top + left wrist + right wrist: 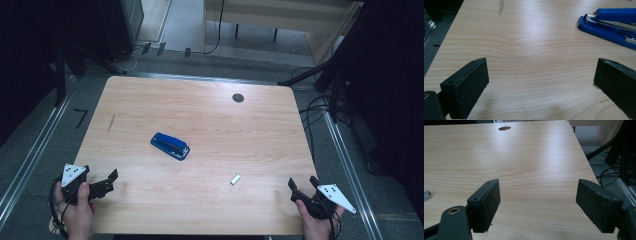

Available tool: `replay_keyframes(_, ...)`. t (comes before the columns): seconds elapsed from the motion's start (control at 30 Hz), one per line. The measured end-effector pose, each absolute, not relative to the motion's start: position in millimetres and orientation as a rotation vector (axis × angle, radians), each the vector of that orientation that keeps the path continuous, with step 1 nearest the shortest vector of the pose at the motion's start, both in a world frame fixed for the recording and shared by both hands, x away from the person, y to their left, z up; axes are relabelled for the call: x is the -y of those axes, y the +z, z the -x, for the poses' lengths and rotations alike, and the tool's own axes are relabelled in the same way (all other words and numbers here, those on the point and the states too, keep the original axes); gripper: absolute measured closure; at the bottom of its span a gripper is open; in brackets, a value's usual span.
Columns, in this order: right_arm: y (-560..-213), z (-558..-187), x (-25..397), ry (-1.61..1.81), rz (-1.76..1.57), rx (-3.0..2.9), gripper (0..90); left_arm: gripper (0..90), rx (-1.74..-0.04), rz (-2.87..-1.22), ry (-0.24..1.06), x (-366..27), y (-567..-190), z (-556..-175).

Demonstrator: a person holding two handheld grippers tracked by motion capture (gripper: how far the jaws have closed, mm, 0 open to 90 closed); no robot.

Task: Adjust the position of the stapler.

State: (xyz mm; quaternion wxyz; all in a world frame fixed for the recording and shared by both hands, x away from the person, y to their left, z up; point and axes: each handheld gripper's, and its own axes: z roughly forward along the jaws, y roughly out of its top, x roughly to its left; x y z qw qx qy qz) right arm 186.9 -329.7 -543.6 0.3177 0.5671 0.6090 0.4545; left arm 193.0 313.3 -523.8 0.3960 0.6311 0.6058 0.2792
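Claws both gape wide, empty: left claw (111,181), right claw (302,185), stapler (170,146) well apart.

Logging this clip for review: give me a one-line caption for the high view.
Two open claws, left and right, wait at the table's near corners; a blue stapler and a small metal piece lie between them.

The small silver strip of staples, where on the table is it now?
In the high view the strip of staples lies flat on the table, near its front edge and right of centre, between the blue stapler and the right gripper, touching neither.
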Motion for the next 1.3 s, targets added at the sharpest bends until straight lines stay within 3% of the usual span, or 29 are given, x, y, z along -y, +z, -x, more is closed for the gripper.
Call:
replay_keyframes(0.23, -533.9, -185.8, 322.1, 1.204, -1.458, -1.638, 29.1, 0.3, -1.533, -1.644, 0.729, -308.1, -524.1, -195.1)
replay_keyframes(0.77, -498.0, -203.8, 269.0, 1.150, -1.267, -1.869, 32.5, 0.3, -1.548, -1.655, 0.720, -307.4, -524.3, -196.7)
replay_keyframes(1.3, -495.3, -233.9, 213.3, 1.188, -1.135, -2.106, 38.4, 0.3, -1.545, -1.674, 0.724, -306.3, -524.4, -197.5)
